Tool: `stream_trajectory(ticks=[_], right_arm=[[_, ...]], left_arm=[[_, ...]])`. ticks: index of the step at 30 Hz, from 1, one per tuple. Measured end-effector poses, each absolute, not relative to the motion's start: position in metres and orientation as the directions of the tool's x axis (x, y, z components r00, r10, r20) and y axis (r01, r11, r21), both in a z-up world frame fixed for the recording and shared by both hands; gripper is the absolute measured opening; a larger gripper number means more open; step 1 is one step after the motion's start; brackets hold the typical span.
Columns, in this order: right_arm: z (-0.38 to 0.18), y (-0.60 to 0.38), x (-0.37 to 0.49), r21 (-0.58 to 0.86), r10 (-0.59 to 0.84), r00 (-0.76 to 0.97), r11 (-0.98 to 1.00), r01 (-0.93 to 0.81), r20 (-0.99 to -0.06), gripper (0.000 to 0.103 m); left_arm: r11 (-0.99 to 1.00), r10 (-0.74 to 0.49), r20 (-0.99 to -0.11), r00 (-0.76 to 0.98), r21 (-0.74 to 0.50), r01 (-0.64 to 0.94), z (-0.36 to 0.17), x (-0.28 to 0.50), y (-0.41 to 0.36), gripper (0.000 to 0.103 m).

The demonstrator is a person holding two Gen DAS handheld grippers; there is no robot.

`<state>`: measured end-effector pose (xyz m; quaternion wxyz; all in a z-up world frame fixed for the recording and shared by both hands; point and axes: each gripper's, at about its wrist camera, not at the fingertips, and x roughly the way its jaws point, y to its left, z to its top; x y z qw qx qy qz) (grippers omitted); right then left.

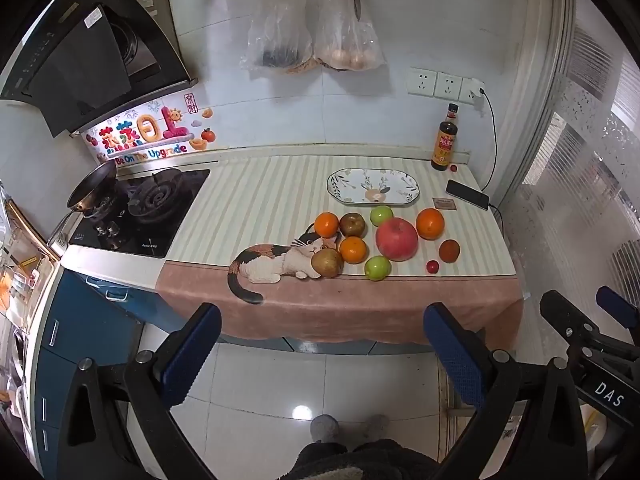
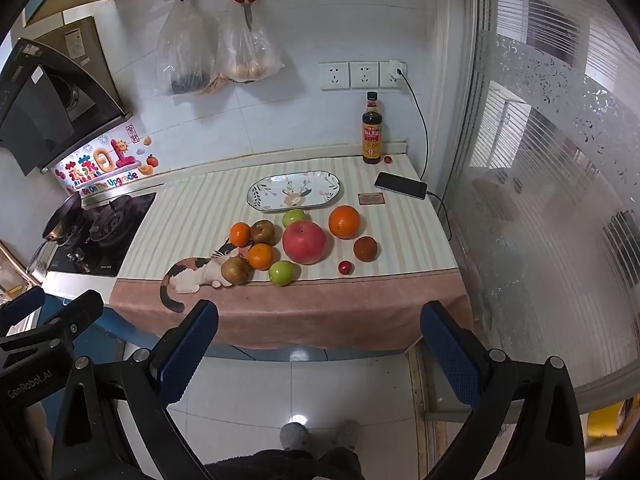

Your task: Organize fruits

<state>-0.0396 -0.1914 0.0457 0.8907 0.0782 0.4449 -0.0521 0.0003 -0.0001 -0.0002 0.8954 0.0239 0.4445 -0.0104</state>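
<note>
Several fruits lie in a cluster on the striped cloth: a big red apple (image 1: pixel 396 239) (image 2: pixel 304 241), three oranges, one at the right (image 1: pixel 430 223) (image 2: pixel 344 221), two green apples, one at the front (image 1: pixel 377 267) (image 2: pixel 281 272), brown pears (image 1: pixel 327 263) (image 2: pixel 236 271) and a small red tomato (image 1: pixel 432 266) (image 2: pixel 345 267). An empty oval patterned plate (image 1: pixel 352 196) (image 2: pixel 272 202) sits behind them. My left gripper (image 1: pixel 322 322) and right gripper (image 2: pixel 318 320) are both open and empty, held back from the counter's front edge, above the floor.
A soy sauce bottle (image 1: pixel 445 140) (image 2: pixel 372 132) and a phone on a cable (image 1: pixel 467 194) (image 2: pixel 401 185) stand at the back right. A gas hob with a pan (image 1: pixel 94 188) (image 2: pixel 64 216) is at the left. A glass door (image 2: pixel 540 200) is close on the right.
</note>
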Motion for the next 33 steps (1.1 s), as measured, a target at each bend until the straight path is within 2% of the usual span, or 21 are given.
stream_trajectory(ticks=[33], right_arm=[[0.039,-0.192,-0.024,0.085,-0.022,0.58,0.984,0.156,-0.814,0.103]], left_arm=[[0.999,0.01,-0.804,0.595,0.038,0.034,-0.013,0.004,0.003,0.103]])
